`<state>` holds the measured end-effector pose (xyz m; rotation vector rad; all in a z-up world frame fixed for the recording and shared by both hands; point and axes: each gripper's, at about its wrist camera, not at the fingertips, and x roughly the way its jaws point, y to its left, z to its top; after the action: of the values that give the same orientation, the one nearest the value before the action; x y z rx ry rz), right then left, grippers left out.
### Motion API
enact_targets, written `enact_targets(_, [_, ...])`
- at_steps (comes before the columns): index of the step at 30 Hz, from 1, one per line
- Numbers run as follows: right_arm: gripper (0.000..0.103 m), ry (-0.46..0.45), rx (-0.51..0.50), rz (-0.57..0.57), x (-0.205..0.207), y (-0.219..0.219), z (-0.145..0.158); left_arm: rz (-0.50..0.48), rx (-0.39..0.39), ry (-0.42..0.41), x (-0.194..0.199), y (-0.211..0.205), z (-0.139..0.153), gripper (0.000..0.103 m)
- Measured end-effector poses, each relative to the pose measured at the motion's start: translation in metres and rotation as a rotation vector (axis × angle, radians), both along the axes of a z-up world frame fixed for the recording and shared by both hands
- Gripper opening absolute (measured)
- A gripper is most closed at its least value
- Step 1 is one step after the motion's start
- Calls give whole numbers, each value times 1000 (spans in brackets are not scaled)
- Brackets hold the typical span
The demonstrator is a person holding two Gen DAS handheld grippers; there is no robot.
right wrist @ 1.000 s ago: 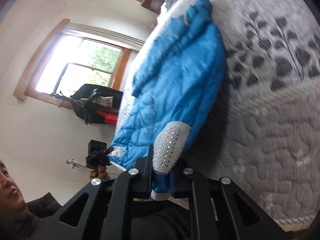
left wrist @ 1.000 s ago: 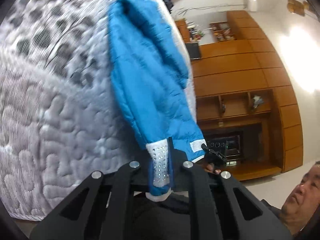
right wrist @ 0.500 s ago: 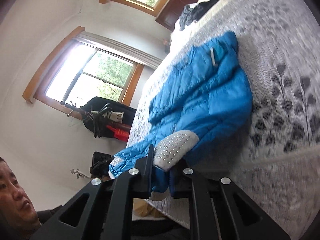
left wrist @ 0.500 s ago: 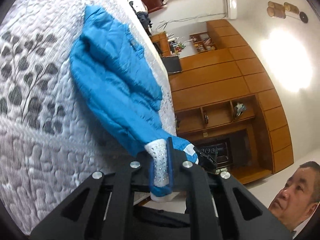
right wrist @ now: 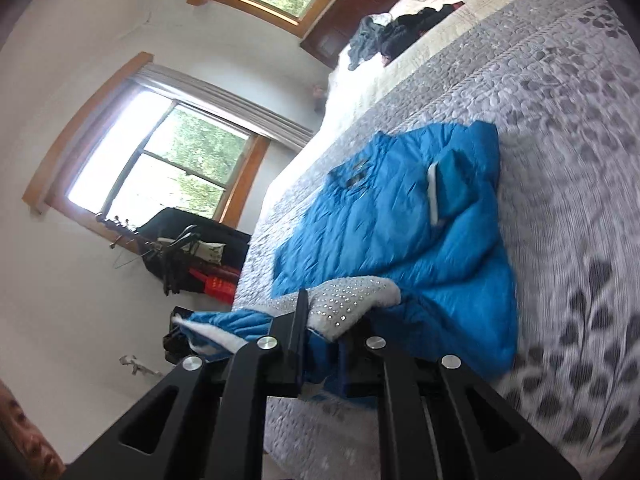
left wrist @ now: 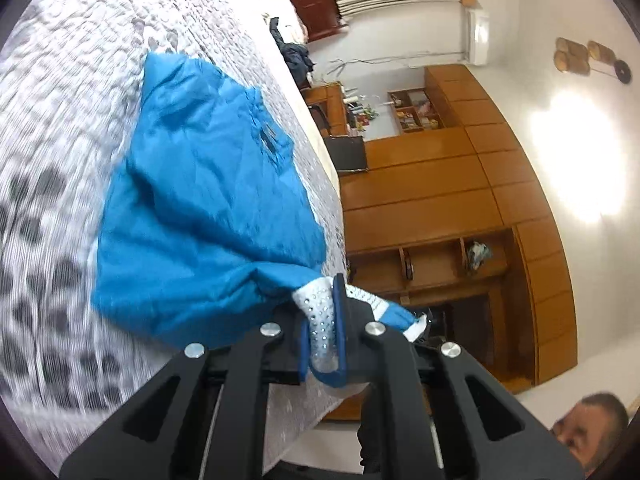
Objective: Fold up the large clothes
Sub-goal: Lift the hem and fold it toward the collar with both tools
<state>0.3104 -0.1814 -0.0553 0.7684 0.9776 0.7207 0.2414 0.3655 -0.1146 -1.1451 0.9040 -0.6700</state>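
A blue puffer jacket lies on the grey quilted bed, its near edge lifted. My left gripper is shut on the jacket's hem, where a white studded trim shows between the fingers. In the right wrist view the same jacket spreads over the bed. My right gripper is shut on another part of the hem, with white studded trim draped over its fingers. The other gripper shows small at the hem's far end.
Dark clothes are piled near the head of the bed. A wooden wall unit stands past the bed's side. A black bag and a stand sit under the window. A person's head shows at the lower edge.
Both grippers have risen and swung over the bed with the hem held. The jacket, which hung down the bed's side, now lies spread on top of the quilt.
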Motion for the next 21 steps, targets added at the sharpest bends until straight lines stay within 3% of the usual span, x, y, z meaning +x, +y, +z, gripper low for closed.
enact_targets(10, [13,162,-65,-40,93,6,-57,37,38,175,101,8,-44,10])
enact_targets(13, [20,219,-54,-44,111,4,-77,51,15,231,113,13,-62,15])
enact_targets(15, [26,255,-12,-47,114,0,-81,51,8,222,113,15,-60,17])
enact_targets(16, [30,251,8,-44,112,-2,-75,45,14,200,111,15,-54,21])
enact_targets(18, [55,203,8,-33,105,-5,-58,44,65,121,100,16,-31,45])
enact_targets(19, [63,160,-20,-44,99,-7,-46,57,105,83,97,18,-21,67])
enact_targets(20, [72,116,-51,-55,94,-9,-33,72,160,35,93,19,-9,81])
enact_targets(21, [72,68,-80,-55,90,-11,-23,77,200,-4,90,20,1,83])
